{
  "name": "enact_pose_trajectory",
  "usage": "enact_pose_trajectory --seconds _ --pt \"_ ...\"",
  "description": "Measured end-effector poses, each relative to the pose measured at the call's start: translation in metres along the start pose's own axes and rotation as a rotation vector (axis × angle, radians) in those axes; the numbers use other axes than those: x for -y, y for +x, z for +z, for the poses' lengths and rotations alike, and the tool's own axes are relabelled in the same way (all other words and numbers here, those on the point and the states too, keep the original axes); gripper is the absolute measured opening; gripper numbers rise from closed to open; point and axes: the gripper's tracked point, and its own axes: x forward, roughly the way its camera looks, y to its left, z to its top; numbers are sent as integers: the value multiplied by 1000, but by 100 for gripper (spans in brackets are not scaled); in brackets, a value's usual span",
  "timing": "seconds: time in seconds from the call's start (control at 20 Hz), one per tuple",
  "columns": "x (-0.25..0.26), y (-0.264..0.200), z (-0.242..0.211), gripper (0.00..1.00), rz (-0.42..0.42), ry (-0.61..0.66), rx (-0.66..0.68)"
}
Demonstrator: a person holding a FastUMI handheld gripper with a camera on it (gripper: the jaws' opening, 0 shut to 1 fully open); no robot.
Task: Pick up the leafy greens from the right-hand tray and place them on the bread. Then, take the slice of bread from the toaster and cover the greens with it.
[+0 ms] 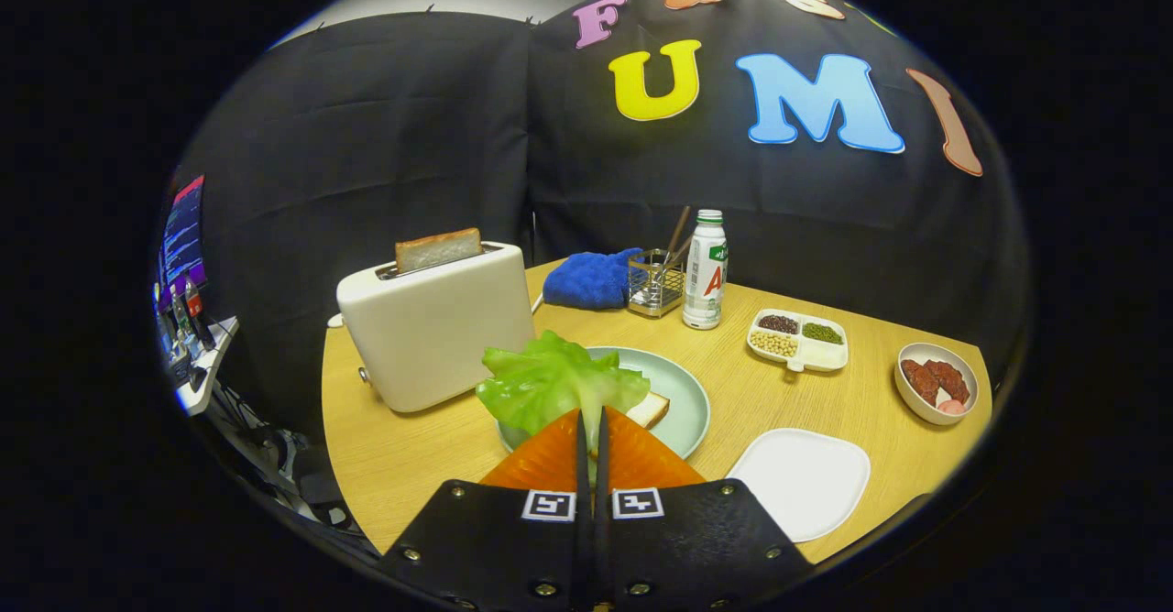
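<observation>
Recording booth: black cloth wall (412,136), monitor (183,236) beside table (412,456).

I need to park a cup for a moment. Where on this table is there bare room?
Bare wood lies between the plate and the bean dish, and in front of the toaster. The white tray is bare too. The back is crowded: cloth, rack, bottle. The claw, shut on the greens, hangs over the plate.

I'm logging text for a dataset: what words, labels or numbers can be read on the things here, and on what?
Bottle label: print too small and blurred to read.
Monitor screen: too blurred to read.
Gripper, jaws shut on the leafy greens: square coded markers, no words.
</observation>
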Motion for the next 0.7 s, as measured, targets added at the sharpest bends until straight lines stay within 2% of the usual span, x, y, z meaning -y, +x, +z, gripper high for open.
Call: enact_pose_trajectory --seconds 0.2,0.5,0.65,0.7 --pt "3 23 -9 1 -10 34 -37" --pt "16 50 -26 1 -75 21 -98" --pt "30 51 -29 18 -159 -19 -108" --pt "31 49 -25 28 -175 -20 -90"
